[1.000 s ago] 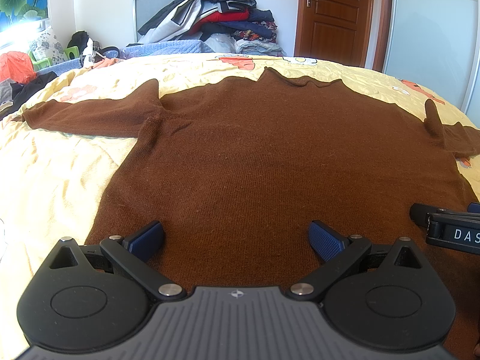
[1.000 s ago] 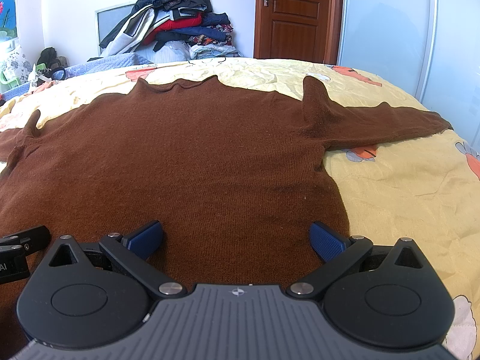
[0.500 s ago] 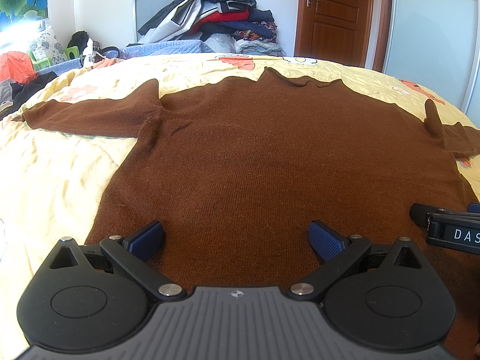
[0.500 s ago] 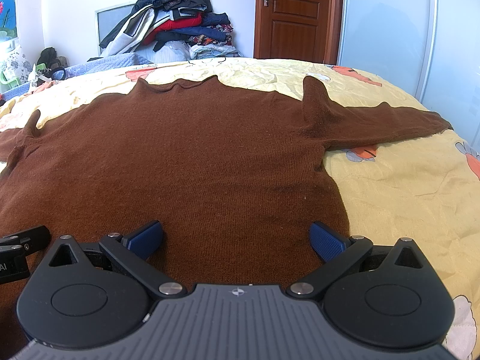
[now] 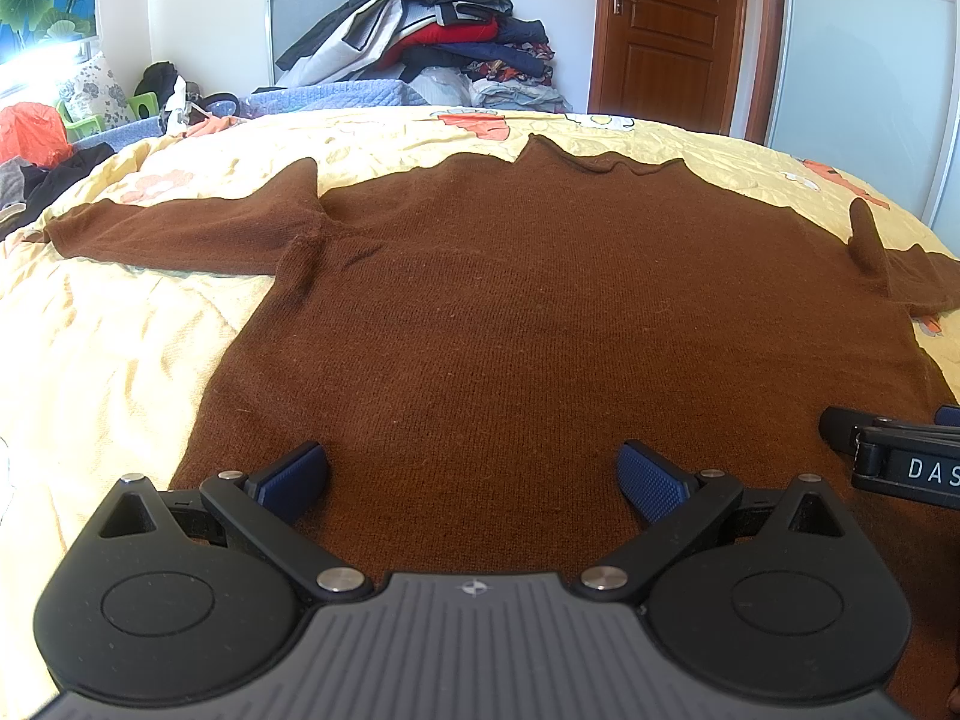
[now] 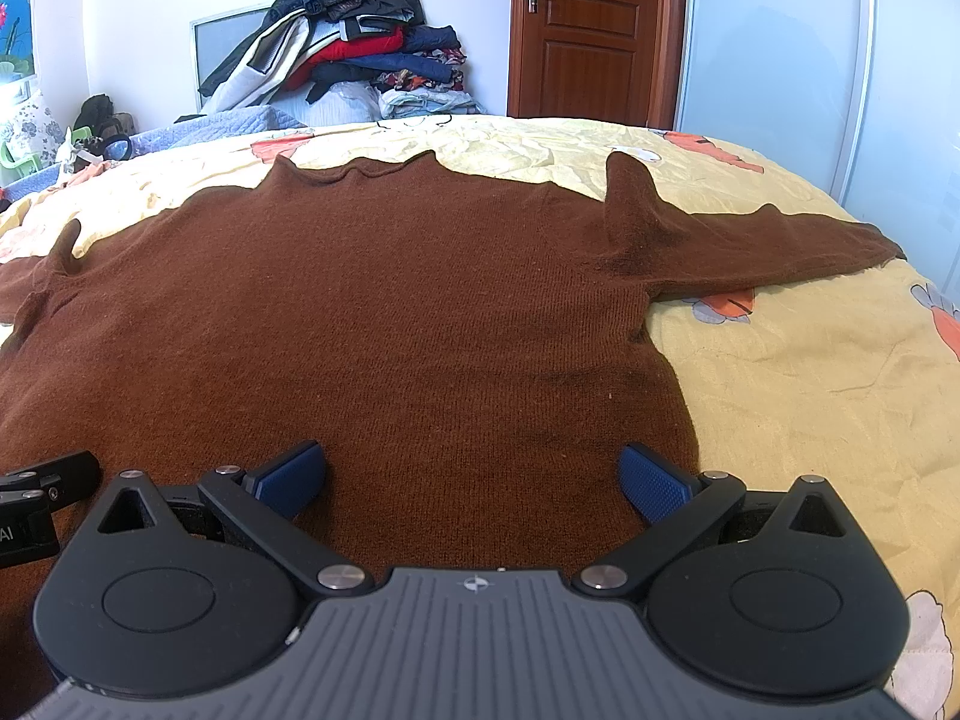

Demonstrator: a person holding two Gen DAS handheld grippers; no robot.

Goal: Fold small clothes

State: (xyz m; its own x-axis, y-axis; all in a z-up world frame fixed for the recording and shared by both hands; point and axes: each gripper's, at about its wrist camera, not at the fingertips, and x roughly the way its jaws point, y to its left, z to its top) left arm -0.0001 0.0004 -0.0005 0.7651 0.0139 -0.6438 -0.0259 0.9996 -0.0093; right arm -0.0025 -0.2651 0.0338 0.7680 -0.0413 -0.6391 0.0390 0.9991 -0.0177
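A brown knitted sweater [image 5: 528, 300] [image 6: 372, 324] lies flat on the yellow bedsheet [image 5: 102, 360] [image 6: 810, 372], collar away from me and both sleeves spread out sideways. My left gripper [image 5: 474, 474] hovers over the hem's left part, open, its blue pads wide apart with nothing between them. My right gripper [image 6: 474, 474] is over the hem's right part, also open and empty. Each gripper's black body shows at the edge of the other's view; the hem itself is hidden under the grippers.
A heap of clothes [image 5: 432, 36] [image 6: 342, 42] is piled against the far wall behind the bed. A brown wooden door [image 5: 672, 30] [image 6: 588, 30] and a pale sliding wardrobe [image 6: 774, 60] stand at the back right. Clutter and an orange bag [image 5: 33, 129] lie at the far left.
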